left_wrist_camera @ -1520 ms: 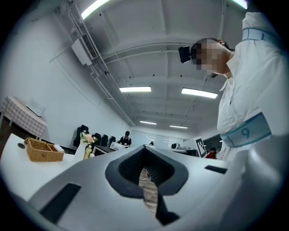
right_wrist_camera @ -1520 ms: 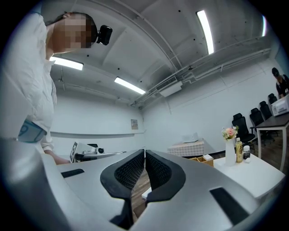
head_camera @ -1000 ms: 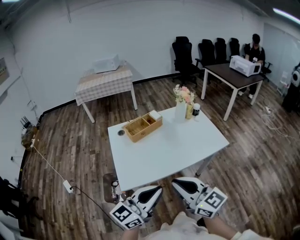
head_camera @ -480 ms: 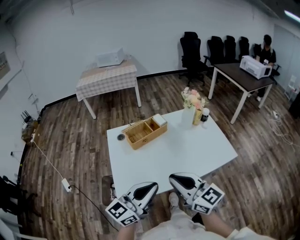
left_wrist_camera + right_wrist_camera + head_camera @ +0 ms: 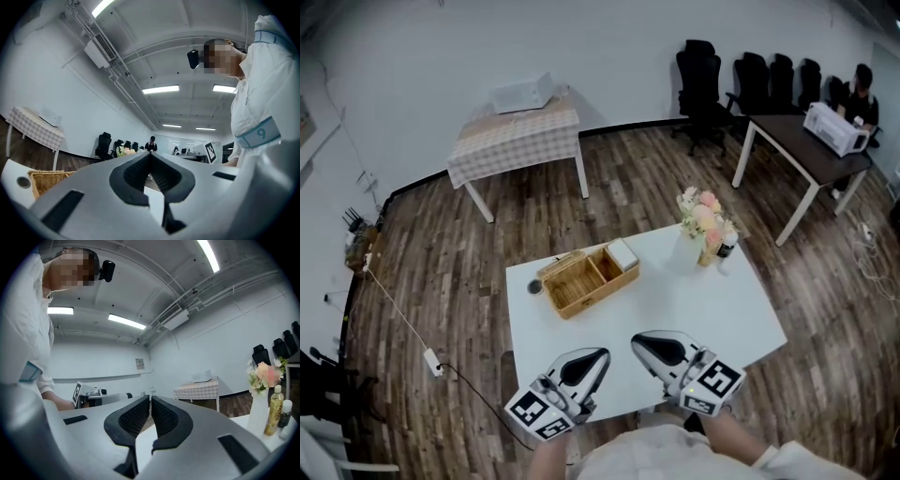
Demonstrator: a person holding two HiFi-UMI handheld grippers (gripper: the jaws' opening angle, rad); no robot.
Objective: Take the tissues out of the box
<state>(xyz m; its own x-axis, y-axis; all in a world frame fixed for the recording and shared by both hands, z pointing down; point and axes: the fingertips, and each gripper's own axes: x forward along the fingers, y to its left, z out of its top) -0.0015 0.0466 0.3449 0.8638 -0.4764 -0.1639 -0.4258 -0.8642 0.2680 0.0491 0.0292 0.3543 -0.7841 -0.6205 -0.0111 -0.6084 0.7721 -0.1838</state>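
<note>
Both grippers: you hold them level over the table (image 5: 703, 300) edge, tips converging.
Left gripper (image 5: 600, 354): closed, empty.
Right gripper (image 5: 637, 343): closed, empty.

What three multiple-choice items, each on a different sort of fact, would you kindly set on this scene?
1. Where does the wicker basket stand? A. on the white table B. on the floor C. on a shelf
2. What colour are the office chairs? A. red B. black C. white
3. How is the right gripper? A. wide open B. shut on a tissue C. shut, empty
Answers: 1 A, it sits on that table; 2 B, all are black; 3 C, its pads meet with nothing between.
</note>
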